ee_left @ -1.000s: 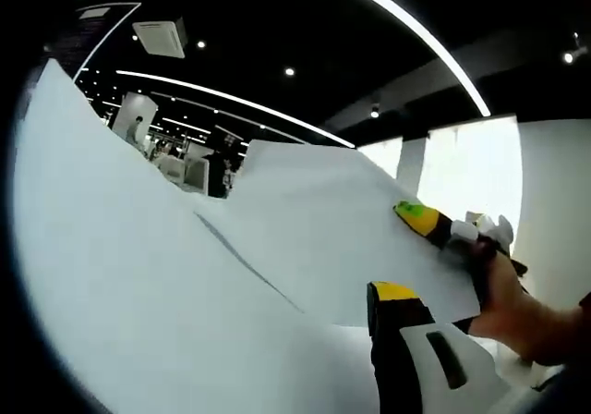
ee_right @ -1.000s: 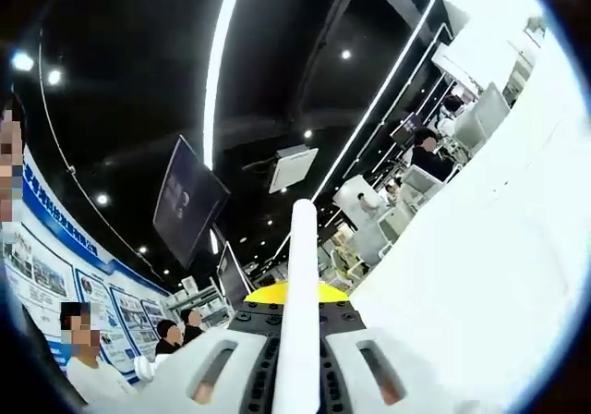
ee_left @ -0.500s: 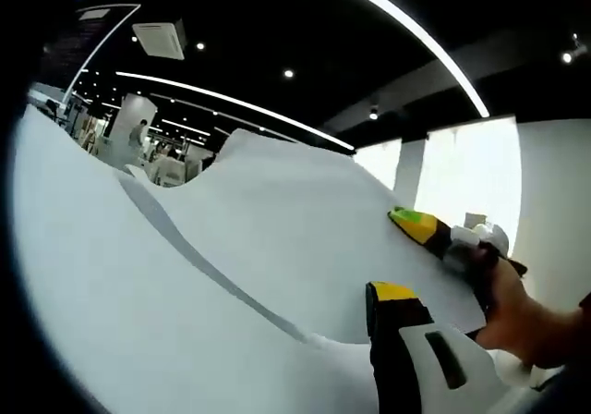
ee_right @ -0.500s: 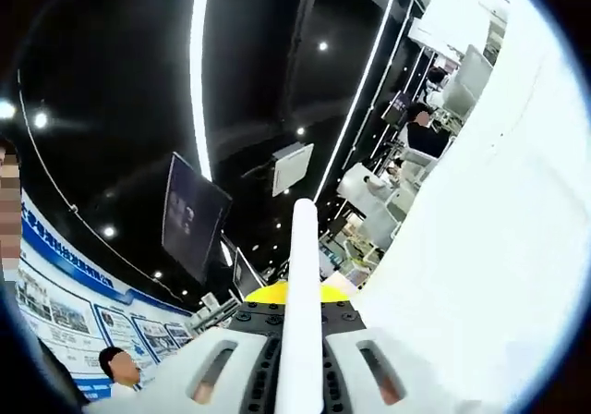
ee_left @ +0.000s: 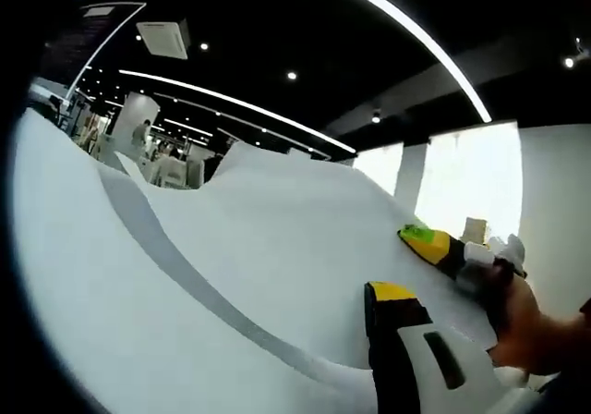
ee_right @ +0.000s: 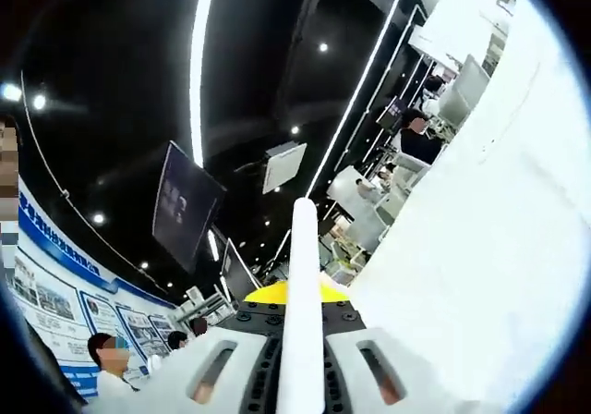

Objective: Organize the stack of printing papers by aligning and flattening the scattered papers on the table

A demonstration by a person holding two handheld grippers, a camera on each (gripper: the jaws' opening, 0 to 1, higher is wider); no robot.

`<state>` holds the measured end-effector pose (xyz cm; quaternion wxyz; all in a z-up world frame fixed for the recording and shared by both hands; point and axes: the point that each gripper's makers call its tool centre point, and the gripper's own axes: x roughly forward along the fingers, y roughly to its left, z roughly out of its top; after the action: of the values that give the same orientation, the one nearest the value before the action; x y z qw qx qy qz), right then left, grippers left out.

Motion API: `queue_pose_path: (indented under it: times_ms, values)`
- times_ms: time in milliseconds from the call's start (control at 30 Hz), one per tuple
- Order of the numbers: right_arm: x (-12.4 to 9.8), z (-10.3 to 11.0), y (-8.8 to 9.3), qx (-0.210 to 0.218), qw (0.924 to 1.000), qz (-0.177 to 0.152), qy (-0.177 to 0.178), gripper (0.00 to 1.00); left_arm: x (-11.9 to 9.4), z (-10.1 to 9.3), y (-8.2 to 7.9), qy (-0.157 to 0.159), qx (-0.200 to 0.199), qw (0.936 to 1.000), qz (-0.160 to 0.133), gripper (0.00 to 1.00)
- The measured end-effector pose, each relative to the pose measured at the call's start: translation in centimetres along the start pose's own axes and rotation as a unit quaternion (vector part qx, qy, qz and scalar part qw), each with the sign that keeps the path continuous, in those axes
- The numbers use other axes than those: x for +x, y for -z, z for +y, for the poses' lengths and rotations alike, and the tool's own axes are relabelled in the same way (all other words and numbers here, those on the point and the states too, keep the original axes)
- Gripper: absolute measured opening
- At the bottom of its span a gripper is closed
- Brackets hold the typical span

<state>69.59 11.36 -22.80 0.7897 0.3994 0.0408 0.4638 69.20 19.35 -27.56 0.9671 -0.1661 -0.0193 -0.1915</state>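
Lowered since before, white papers (ee_left: 231, 275) stay pinched in right gripper (ee_right: 303, 294).

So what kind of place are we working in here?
Probably a big open showroom or exhibition hall. Long light strips run across a black ceiling, a dark screen hangs overhead, poster boards line a blue wall, and desks with a seated person sit further back.
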Motion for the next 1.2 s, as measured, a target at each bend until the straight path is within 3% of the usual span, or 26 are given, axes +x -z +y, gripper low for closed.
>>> queue_pose_path:
  times_ms: [267,767,1200]
  values:
    - [-0.6,0.4,1.2,-0.015,0.9998,0.010,0.003,0.00,0.0,0.2,-0.1,0.000,-0.006,1.0000,-0.003,0.44]
    - [-1.3,1.5,0.6,0.057,0.9976,0.006,-0.039,0.00,0.2,0.1,-0.5,0.005,-0.005,0.9999,-0.010,0.51]
    - [-1.0,2.1,1.7,0.094,0.9934,0.031,-0.058,0.00,0.1,0.1,-1.0,0.014,-0.025,0.9993,-0.025,0.53]
